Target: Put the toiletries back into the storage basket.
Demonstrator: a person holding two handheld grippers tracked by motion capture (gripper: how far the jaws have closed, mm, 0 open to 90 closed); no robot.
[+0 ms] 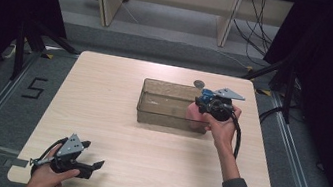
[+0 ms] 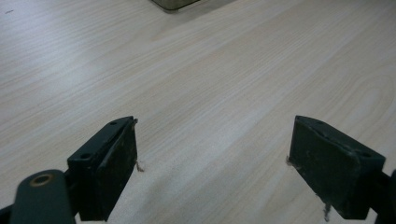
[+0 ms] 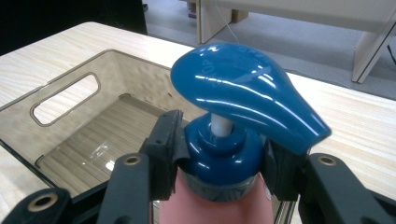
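Right hand-held gripper (image 3: 219,161) clenched on pump bottle's (image 3: 224,200) blue collar, mid-right of frame, over bin (image 1: 172,105) edge. Left hand-held gripper (image 2: 215,163) released, lower left on bench (image 1: 113,130). Risk: bottle may slip w/ collar-only grip.

Right gripper (image 3: 219,161): jaws clamped on pink pump bottle (image 3: 219,205), blue pump head (image 3: 243,93); clear bin (image 3: 42,135) at 10 o'clock, on counter (image 3: 364,121).

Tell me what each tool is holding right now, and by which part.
The right tool grips a pink pump bottle by the blue collar just under its pump head, beside the clear bin. The left tool is open and holds nothing.
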